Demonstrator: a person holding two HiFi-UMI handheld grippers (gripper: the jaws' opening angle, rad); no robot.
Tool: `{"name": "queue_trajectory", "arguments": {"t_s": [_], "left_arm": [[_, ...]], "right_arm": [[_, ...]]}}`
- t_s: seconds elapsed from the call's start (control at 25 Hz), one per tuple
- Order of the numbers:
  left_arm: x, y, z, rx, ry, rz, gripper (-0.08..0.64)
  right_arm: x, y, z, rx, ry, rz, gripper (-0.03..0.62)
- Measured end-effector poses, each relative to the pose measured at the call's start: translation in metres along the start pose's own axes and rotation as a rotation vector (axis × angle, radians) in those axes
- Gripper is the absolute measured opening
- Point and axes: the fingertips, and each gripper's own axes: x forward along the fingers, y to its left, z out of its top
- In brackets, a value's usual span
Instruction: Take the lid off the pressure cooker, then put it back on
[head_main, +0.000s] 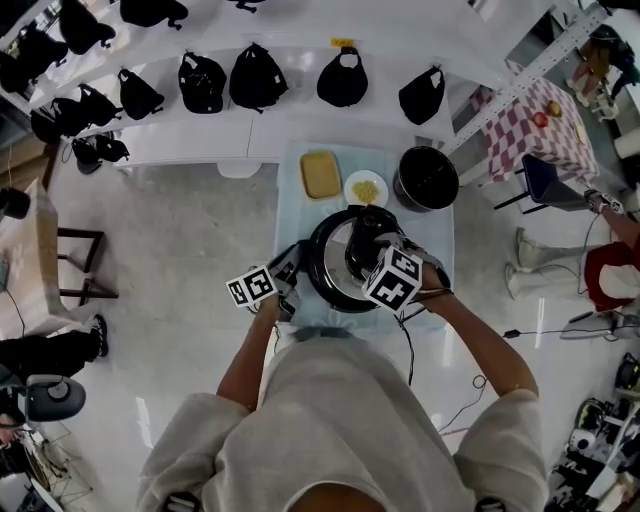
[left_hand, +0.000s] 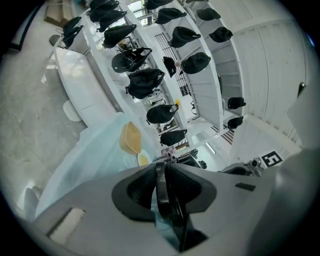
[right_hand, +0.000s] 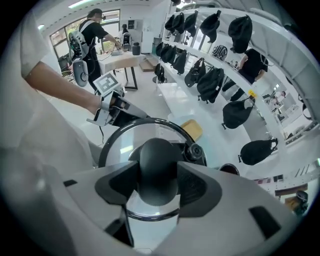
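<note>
The pressure cooker (head_main: 322, 285) stands in the middle of a pale blue table (head_main: 296, 190). Its lid (head_main: 338, 252), a black rim round a clear pane, sits on the pot. My right gripper (head_main: 376, 240) points steeply down over it. In the right gripper view the gripper (right_hand: 158, 186) has both pads pressed on the lid's round black knob (right_hand: 157, 165). My left gripper (head_main: 294, 270) reaches in at the cooker's left side. In the left gripper view the gripper (left_hand: 162, 192) is shut on the cooker's thin black side handle (left_hand: 161, 182).
Behind the cooker lie a yellow tray (head_main: 320, 174), a white plate of yellow food (head_main: 366, 188) and a black pot (head_main: 427, 178). White shelves with black bags (head_main: 255, 78) run along the back. A checkered table (head_main: 535, 130) stands at the far right.
</note>
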Motion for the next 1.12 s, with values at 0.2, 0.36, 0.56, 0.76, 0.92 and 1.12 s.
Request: {"name": "queue_trajectory", "arguments": {"t_s": [0.2,0.36,0.56,0.76,0.92,1.12], "left_arm": [[0.001,0.0,0.0,0.004,0.002,0.0,0.091],[0.001,0.001,0.0,0.003,0.002,-0.002,0.091],[0.0,0.0,0.0,0.003,0.001,0.003,0.091],[-0.001,0.0,0.002,0.008,0.002,0.004,0.091],[-0.002,-0.001,0.0,0.01,0.008,0.006,0.091],[-0.001,-0.001,0.001,0.023,0.012,0.009,0.091]], "right_arm": [[0.001,0.001,-0.001,-0.002,-0.038,0.016,0.243],[0.006,0.002,0.001,-0.038,-0.038,0.052,0.286],[0.02,0.003,0.002,-0.007,-0.026,0.115,0.284],[0.021,0.001,0.007,0.007,-0.017,0.137,0.273],[0.019,0.003,0.005,0.003,-0.014,0.129,0.272],[0.007,0.009,0.006,-0.033,-0.02,0.116,0.272]]}}
